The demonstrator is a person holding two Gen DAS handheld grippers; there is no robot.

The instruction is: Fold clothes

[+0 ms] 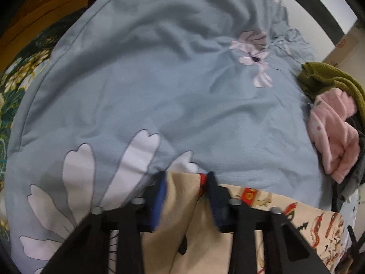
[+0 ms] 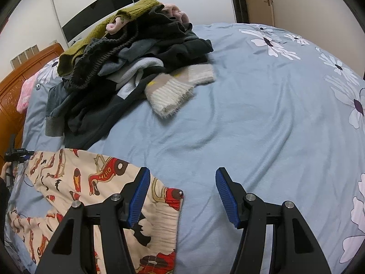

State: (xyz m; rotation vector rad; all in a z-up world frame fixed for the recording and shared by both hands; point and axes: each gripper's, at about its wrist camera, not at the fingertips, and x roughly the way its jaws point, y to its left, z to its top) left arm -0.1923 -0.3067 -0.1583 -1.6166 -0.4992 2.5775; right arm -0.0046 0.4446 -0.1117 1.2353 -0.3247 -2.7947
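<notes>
A cream garment printed with red cars lies spread on the blue flowered bedspread. In the left wrist view my left gripper is shut on the garment's edge, with cream cloth bunched between the blue pads. The picture there is a little blurred. My right gripper hangs open just above the bed. Its left finger is over the garment's right edge, its right finger over bare bedspread, and nothing is held.
A heap of dark, olive-green and pink clothes with a fuzzy cream knit sits at the back left of the bed. The same pile's pink and green pieces show in the left view. A wooden headboard stands at the left, a door behind.
</notes>
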